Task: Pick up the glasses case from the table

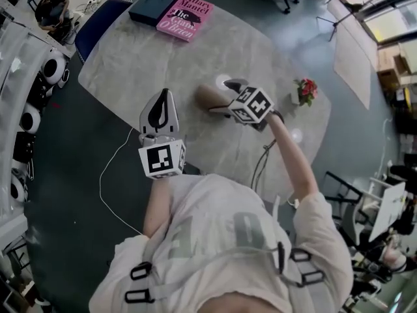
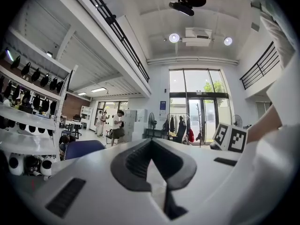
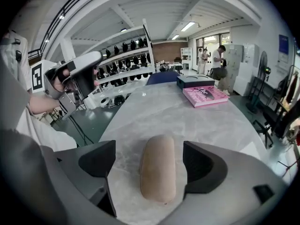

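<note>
A tan, rounded glasses case (image 1: pixel 208 97) lies on the grey marble table (image 1: pixel 143 57) near its middle. My right gripper (image 1: pixel 225 98) is open around it. In the right gripper view the case (image 3: pixel 158 168) lies lengthwise between the two dark pads, with a gap on each side. My left gripper (image 1: pixel 162 96) is held over the table's near edge, left of the case and apart from it. Its jaws are shut with nothing in them, and the left gripper (image 2: pixel 152 149) points out at the room.
A pink book (image 1: pixel 185 16) and a dark blue box (image 1: pixel 156 4) lie at the far end of the table. A small pot of red flowers (image 1: pixel 305 91) stands at the right edge. A blue chair (image 1: pixel 98 25) is beyond the far left corner.
</note>
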